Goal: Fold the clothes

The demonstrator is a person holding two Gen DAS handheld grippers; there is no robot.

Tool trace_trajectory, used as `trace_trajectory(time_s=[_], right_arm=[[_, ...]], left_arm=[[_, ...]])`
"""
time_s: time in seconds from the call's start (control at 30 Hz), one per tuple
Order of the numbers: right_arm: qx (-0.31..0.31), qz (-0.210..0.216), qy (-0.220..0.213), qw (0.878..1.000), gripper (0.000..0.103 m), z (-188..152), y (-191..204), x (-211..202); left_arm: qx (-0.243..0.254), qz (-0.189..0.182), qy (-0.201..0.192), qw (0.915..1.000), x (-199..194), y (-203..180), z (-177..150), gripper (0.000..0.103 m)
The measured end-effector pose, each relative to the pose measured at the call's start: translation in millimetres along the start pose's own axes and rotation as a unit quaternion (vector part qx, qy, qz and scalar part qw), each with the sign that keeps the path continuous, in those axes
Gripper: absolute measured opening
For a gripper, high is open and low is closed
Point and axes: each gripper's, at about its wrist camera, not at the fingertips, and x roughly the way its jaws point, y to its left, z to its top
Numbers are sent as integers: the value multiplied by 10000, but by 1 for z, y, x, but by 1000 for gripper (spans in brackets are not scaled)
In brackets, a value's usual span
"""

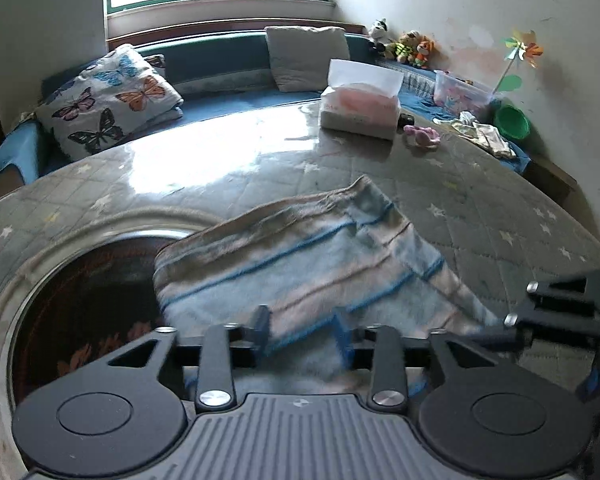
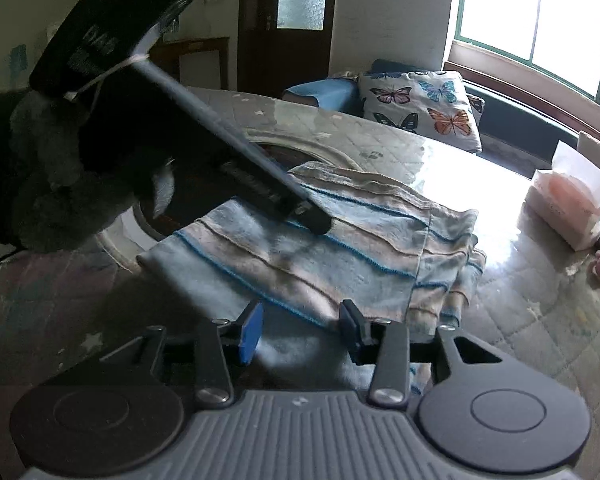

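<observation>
A folded striped cloth (image 1: 300, 256), pale blue and beige with thin blue lines, lies flat on the round table (image 1: 480, 208). My left gripper (image 1: 301, 332) stands open at the cloth's near edge. The cloth lies loose between its blue fingertips (image 1: 260, 326). In the right wrist view the same cloth (image 2: 320, 248) shows a folded layer at its right side. My right gripper (image 2: 302, 330) is open too, over the near hem. Part of the right gripper (image 1: 560, 312) shows at the left view's right edge.
A sunken round tray (image 1: 80, 308) with a dark red floor sits under the cloth's left part. A tissue box (image 1: 360, 108) and a pink toy (image 1: 422, 136) stand far back. A black rod (image 2: 228, 136) and a dark fluffy sleeve (image 2: 48, 184) reach over the cloth.
</observation>
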Motion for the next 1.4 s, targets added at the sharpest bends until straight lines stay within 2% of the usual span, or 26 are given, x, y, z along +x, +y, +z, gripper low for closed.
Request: trace_trajectory(time_s=[0.17,0.2,0.27,0.47,0.63,0.87,1.0,1.2,1.27,1.4], right_arm=[[631,112,-215,9977,50,3,-17,-14],[750,76,-257,9968,51,3,-21,-15],[968,-30,-309,9948,51,4,-31,-17],[1759,-338,-310,9833,55,8,-64,-10],[2333,-471,-279,9709,55,8,-87,6],[2760,-568,-212,9592,56,3,-102,23],[2934,-536,-163,9543,56,-1,-106,30],[2956,-531,-178,9537,57,0,-106,31],[2961,-514,-173,9536,56,1,-106,31],[2991,-470,-159,9529,45,2,-104,33]], left_arm=[[-338,199,-106,9992,-16,11,-14,65],[-405,241,-131,9988,-19,15,-17,67],[-517,351,-175,9979,-25,20,-21,81],[-737,641,-237,9949,-35,31,-31,102],[-836,722,-283,9935,-39,35,-34,103],[-913,740,-289,9926,-41,36,-34,103],[-884,762,-280,9928,-40,34,-34,103],[-924,801,-246,9922,-38,35,-33,103],[-949,824,-227,9918,-37,36,-33,103],[-1033,884,-151,9906,-33,38,-33,103]])
